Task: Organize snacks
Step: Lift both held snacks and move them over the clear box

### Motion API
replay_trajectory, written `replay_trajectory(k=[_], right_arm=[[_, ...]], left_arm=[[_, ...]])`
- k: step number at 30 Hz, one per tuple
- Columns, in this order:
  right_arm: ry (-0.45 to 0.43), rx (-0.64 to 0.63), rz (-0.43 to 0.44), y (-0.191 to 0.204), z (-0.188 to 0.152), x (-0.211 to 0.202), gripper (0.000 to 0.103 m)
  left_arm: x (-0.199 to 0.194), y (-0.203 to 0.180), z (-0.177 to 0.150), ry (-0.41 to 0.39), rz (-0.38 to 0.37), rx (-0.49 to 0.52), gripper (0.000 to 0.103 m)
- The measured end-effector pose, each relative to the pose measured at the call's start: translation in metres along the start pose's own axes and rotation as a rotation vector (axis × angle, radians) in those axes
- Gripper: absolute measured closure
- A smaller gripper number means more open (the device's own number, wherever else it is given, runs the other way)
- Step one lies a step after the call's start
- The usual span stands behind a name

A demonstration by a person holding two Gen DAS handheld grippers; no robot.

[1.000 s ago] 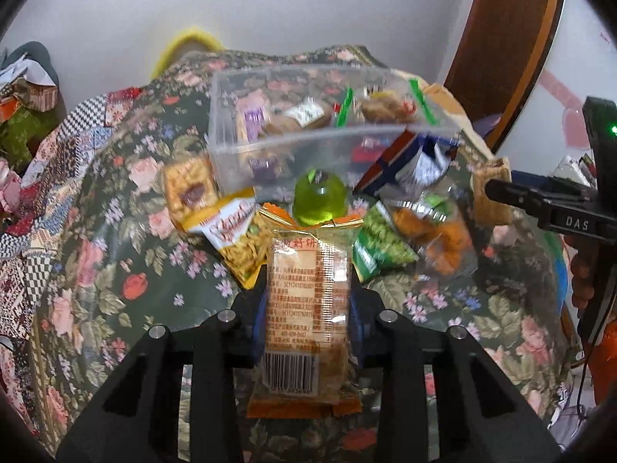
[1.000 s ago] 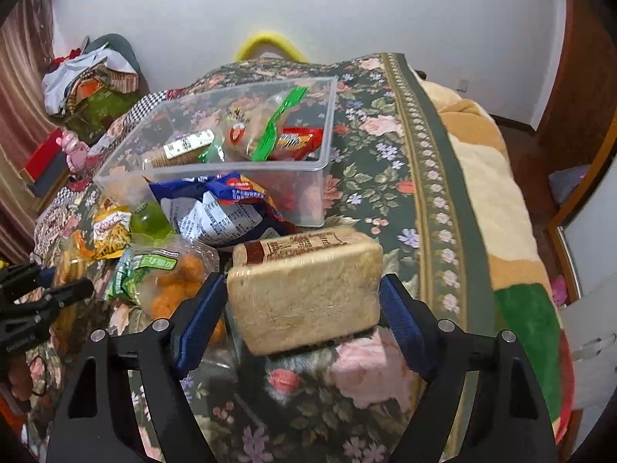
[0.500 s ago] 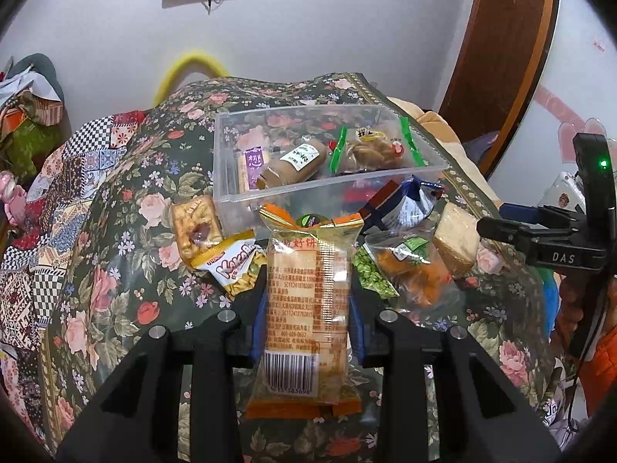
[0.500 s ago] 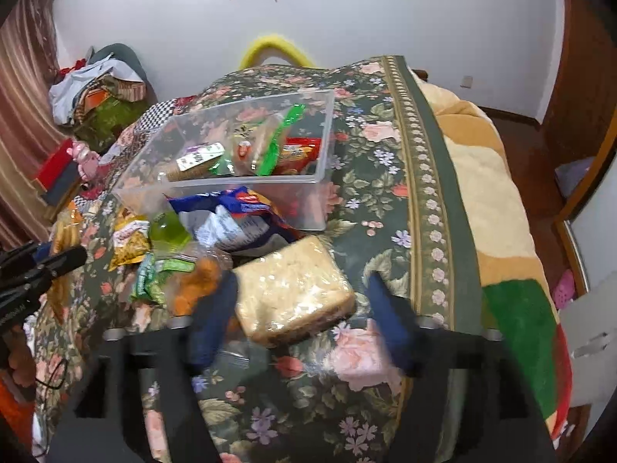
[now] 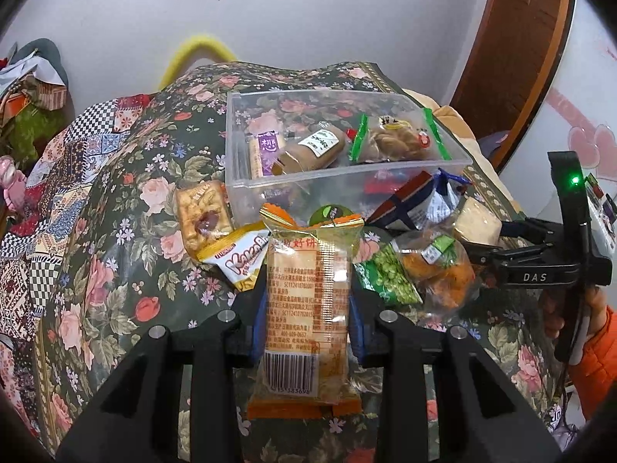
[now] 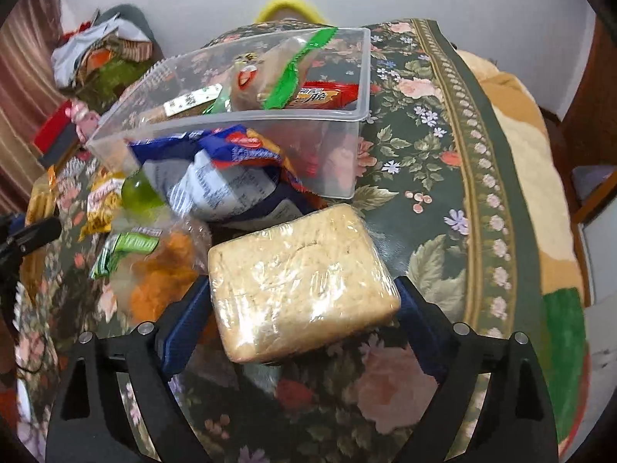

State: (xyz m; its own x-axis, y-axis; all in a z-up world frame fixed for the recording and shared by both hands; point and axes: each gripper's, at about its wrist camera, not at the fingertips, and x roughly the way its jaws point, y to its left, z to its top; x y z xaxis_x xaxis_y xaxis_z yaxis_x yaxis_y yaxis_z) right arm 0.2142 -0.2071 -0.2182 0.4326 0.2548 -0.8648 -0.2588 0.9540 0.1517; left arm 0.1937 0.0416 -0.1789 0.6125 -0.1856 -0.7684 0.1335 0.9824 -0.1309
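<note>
1. We take the clear rectangular plastic bin [image 5: 347, 177] on the floral bedspread [image 5: 115, 200] as our landmark; the loose snacks lie in a heap just in front of it.
2. Our left gripper [image 5: 306, 318] has its jaws closed tight on the long orange-edged clear cracker packet [image 5: 306, 308], held upright and lengthwise in front of the bin, likely so it can go in end first.
3. Our right gripper [image 6: 304, 308] has its jaws opening around the pale rectangular film-wrapped rice cake block [image 6: 300, 281]; the block lies between the pads on the bedspread, at the bin's near right corner, and the pads look just clear of its sides. We judge this a release, or a re-grip for a better hold.
4. Inside the bin we see a brown roll with a white label [image 5: 312, 148], a green-striped clear bag of pastries [image 5: 397, 139], a purple-labelled packet [image 5: 266, 152] and a red wrapper [image 6: 327, 96].
5. A blue-and-white crumpled bag [image 6: 227, 177] leans against the bin's front wall, still outside.
</note>
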Motion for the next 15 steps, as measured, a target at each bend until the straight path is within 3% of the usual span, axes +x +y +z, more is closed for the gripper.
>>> replay_trajectory(k=[8,15], right_arm=[[-0.068,0.002,-0.051,-0.002,-0.004,-0.024,0.023],[-0.203,0.005,-0.083,0.000,0.013,-0.075,0.023]], left_arm=[[-0.006,0.003,0.017,-0.043,0.001,-0.013,0.069],[-0.019,0.003,0.041,-0.103,0.015,-0.017,0.069]])
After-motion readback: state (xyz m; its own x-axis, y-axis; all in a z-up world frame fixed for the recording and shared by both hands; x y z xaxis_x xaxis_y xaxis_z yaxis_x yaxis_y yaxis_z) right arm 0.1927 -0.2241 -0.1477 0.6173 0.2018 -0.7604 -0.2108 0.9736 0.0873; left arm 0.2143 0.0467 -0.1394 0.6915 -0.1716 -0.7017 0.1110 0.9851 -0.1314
